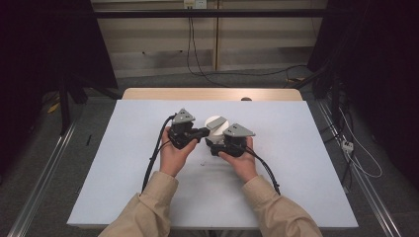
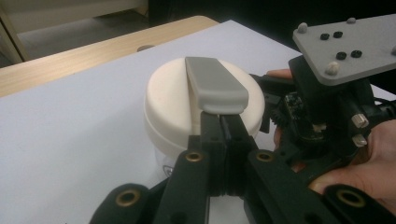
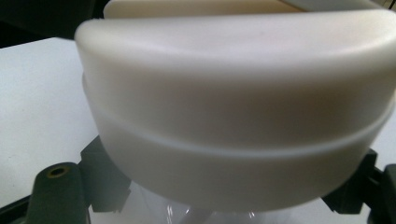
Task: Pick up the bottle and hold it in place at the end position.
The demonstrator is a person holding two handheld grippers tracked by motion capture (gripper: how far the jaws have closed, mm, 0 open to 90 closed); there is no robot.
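Observation:
A jar with a wide white lid (image 1: pixel 213 122) (image 2: pixel 173 102) (image 3: pixel 233 93) sits between my two grippers near the middle of the table. A grey bar-shaped handle (image 2: pixel 215 86) runs across the top of the lid. My left gripper (image 1: pixel 204 131) (image 2: pixel 222 120) is shut, its joined tips touching the near end of that handle. I see nothing between its jaws. My right gripper (image 1: pixel 216 142) (image 3: pixel 229 205) is shut on the jar, with its jaws on either side of the clear body (image 3: pixel 154 207) just under the lid. Its grey plate (image 2: pixel 345 46) shows in the left gripper view.
The white sheet (image 1: pixel 123 173) covers the table, with a wooden strip (image 1: pixel 212 94) along the far edge. Cables trail from both grippers toward the person. Black stands and floor cables surround the table.

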